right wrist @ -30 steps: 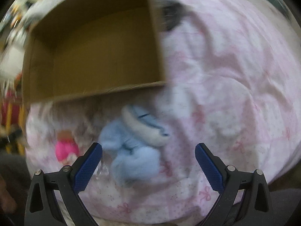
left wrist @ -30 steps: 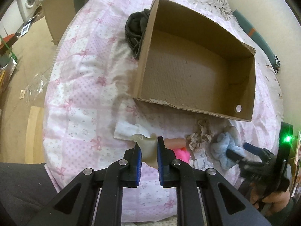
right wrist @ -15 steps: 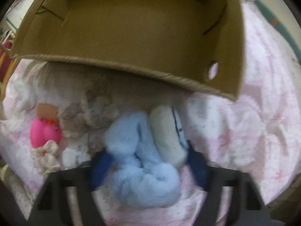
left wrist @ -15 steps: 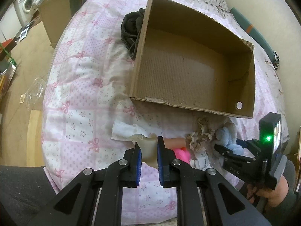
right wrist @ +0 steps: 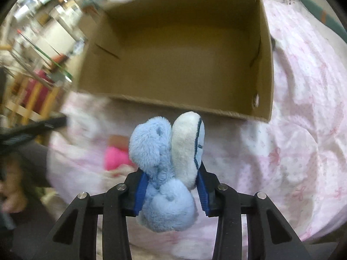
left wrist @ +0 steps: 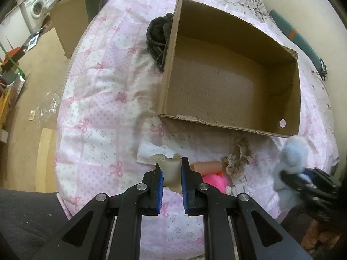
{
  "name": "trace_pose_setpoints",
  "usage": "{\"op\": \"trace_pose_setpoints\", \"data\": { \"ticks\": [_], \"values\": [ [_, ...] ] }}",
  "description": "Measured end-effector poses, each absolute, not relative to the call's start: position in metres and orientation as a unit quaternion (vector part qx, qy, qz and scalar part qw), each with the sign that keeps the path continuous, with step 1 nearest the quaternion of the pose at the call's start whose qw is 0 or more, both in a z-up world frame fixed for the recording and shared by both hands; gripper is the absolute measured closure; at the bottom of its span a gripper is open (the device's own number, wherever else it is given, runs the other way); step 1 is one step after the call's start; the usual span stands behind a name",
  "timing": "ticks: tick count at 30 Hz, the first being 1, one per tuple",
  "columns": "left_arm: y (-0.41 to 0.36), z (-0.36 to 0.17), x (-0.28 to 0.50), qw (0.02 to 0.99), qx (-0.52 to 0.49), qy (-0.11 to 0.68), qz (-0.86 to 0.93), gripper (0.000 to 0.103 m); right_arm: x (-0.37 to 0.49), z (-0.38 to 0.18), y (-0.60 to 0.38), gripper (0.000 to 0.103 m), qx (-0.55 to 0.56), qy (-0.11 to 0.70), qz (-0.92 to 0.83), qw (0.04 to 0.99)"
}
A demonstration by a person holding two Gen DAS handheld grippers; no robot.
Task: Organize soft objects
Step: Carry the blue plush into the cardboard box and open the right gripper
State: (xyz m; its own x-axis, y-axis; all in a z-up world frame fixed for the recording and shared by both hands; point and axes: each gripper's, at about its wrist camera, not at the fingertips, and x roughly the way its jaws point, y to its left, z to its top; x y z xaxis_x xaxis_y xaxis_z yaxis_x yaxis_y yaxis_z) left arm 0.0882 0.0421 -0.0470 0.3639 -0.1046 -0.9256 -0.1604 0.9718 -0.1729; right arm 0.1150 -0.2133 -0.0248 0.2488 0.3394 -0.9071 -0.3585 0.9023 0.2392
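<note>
While the left gripper is pinching a cream rubbery soft piece between its blue pads just above the pink bow-print bedspread, the right gripper is clamping a fluffy blue plush toy whose white sole-like pad is facing right. From the right wrist view the plush is sitting lifted off the cover, in front of the near wall of an open cardboard box, and it is blocking sight of the bedding directly behind it. From the left wrist view the same plush is showing at the right edge, blurred, just beside the box's near right corner. Several loose things are lying on the bedspread between the two grippers: a white folded cloth under the cream piece, a pink toy with a tan cylinder touching it, and a beige lacy scrunchie near the box's front wall. A dark bundle of fabric and cord is resting against the box's left outer wall. Beyond the bed, a second cardboard carton is standing on the floor, a washing machine is showing farther back, and clear plastic wrap is lying on the floor beside the mattress edge.
</note>
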Motion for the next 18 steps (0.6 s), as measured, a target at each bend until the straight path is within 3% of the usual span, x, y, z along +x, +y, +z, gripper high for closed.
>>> {"op": "trace_pose_setpoints", "data": {
  "ticks": [10, 18],
  "values": [
    [0.036, -0.038, 0.088, 0.839, -0.087, 0.535, 0.037, 0.090, 0.096, 0.004, -0.235, 0.060, 0.059, 0.529, 0.237, 0.813],
    [0.042, 0.023, 0.106, 0.876, -0.110, 0.468, -0.024, 0.090, 0.093, 0.013, -0.243, 0.060, 0.088, 0.488, 0.239, 0.835]
  ]
}}
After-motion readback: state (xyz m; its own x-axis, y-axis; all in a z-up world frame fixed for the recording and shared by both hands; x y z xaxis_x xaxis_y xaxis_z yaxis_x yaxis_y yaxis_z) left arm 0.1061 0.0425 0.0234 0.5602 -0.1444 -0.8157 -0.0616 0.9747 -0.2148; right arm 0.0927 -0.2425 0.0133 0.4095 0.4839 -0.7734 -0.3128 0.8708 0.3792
